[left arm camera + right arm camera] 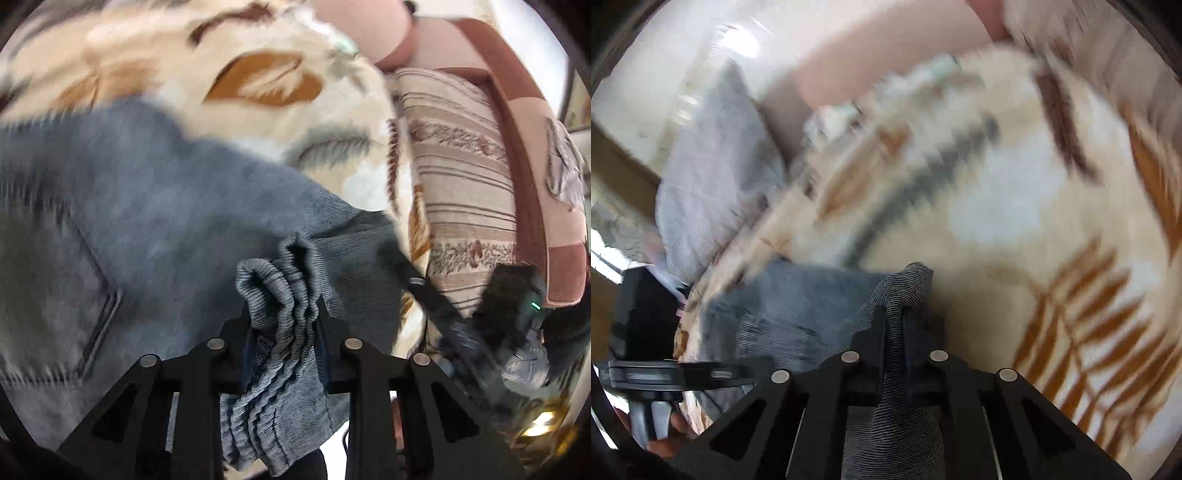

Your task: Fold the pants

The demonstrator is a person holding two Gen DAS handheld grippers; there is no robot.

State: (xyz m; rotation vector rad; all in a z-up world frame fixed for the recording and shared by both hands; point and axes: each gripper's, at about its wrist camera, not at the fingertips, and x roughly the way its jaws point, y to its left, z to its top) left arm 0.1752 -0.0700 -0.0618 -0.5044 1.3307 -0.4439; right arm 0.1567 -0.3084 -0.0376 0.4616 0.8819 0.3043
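Grey-blue pants (147,192) lie spread on a cream blanket, a back pocket showing at the left. My left gripper (282,306) is shut on the bunched ribbed waistband (280,280), which sticks up in folds between the fingers. In the right wrist view my right gripper (899,314) is shut on a thin fold of ribbed cloth (910,280) at the pants' (798,302) right edge. The other gripper's black body (642,325) shows at the far left of that view, with a hand (665,439) under it.
The cream blanket with brown and grey leaf prints (266,81) covers the surface. A striped cushion (461,177) and a pink-brown sofa arm (517,110) stand at the right. A grey pillow (709,166) leans at the back left. Both views are motion-blurred.
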